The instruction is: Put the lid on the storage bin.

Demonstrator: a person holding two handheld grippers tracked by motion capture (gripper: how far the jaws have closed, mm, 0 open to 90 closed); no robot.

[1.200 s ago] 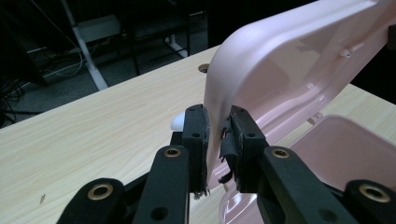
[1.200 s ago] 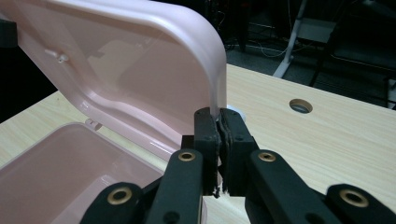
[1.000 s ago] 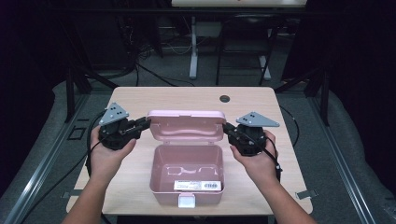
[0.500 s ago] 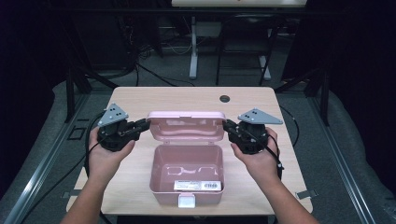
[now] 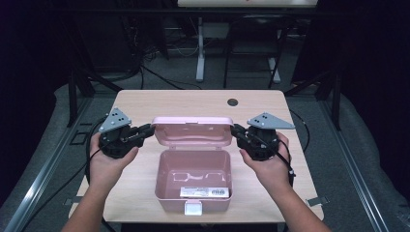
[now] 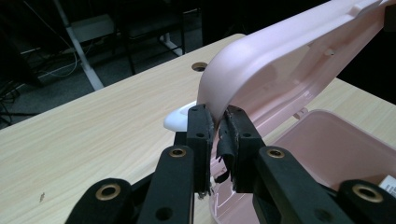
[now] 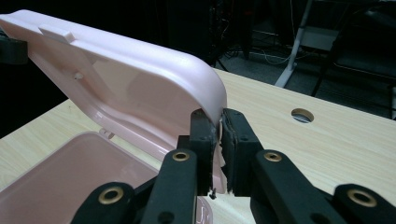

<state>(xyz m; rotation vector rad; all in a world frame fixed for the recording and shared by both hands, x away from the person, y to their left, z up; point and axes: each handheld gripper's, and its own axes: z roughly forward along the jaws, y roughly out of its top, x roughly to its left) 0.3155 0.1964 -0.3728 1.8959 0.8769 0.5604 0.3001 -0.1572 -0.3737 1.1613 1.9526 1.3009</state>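
A pink plastic box (image 5: 193, 166) stands open near the table's front edge, with a white label on its floor. Its lid (image 5: 192, 130) is raised behind it. My left gripper (image 5: 151, 129) is shut on the lid's left end. In the left gripper view the pads (image 6: 201, 126) pinch the lid's rim (image 6: 289, 51). My right gripper (image 5: 235, 130) is shut on the lid's right end, and its pads (image 7: 233, 135) clamp the rim (image 7: 140, 79). Both pairs of jaws have just been opening slightly, with the rim still between them.
The wooden table (image 5: 145, 104) has a round cable hole (image 5: 232, 102) at the back right. A white latch (image 5: 193, 209) juts from the box's front wall. Dark floor, cables and desk legs (image 5: 199, 58) lie beyond the table's far edge.
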